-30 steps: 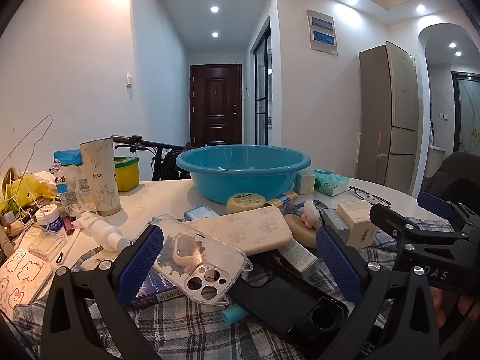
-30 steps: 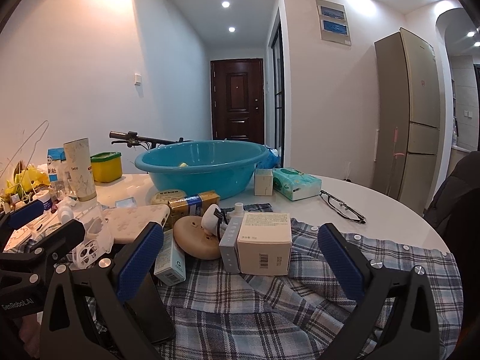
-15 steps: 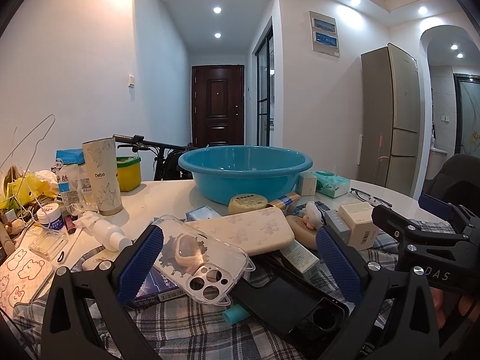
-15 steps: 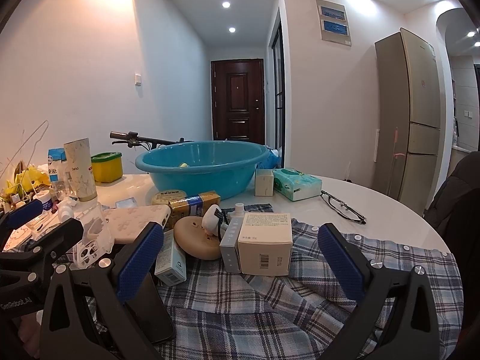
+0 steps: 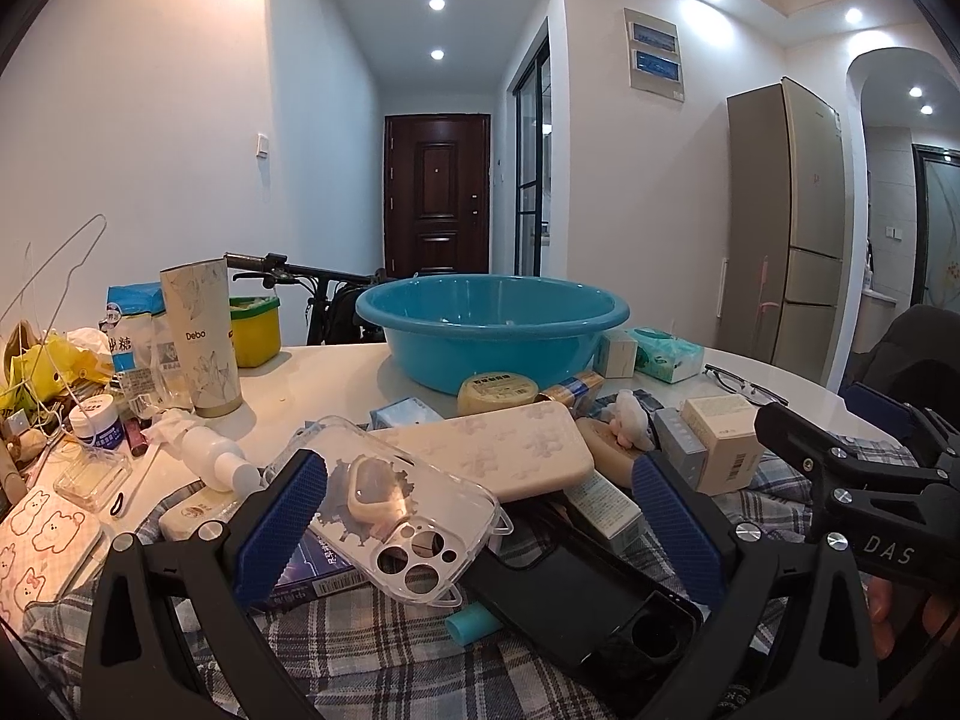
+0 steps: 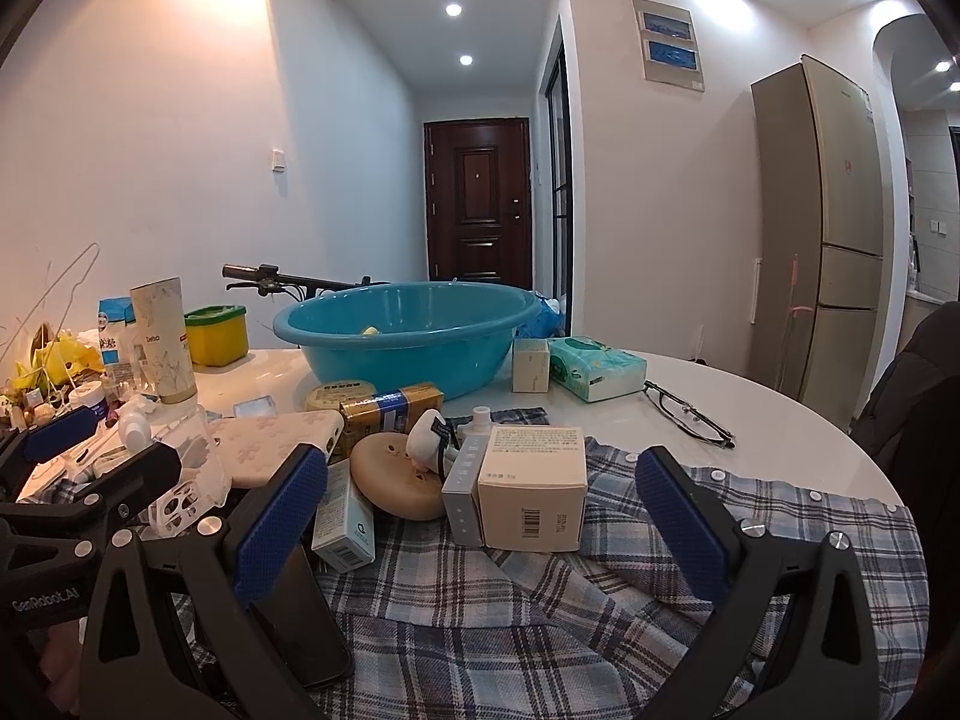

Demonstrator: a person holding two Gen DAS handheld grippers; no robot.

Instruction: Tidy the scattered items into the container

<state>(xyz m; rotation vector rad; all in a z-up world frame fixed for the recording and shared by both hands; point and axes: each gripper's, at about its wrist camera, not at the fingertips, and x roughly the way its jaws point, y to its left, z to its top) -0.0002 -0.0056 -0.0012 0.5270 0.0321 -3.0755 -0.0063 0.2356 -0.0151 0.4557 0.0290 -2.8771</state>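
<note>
The blue basin point(image 6: 408, 330) at frame centre holds a small yellow item point(image 6: 370, 330). Both the left gripper point(image 5: 480, 516) and right gripper point(image 6: 480, 516) gape empty; the clear phone case point(image 5: 396, 510) and cream box point(image 6: 534, 486) lie between their fingers.

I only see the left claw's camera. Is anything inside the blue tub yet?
Observer: Yes. The right camera shows one small yellow thing lying inside the tub.
Operator: What is my right claw doing?
Observer: The right claw is wide open. A white box with a barcode sits ahead between its fingers, not gripped.
Operator: Is anything hiding behind that box?
Observer: A little white bottle stands just behind it, next to the grey box.
</note>
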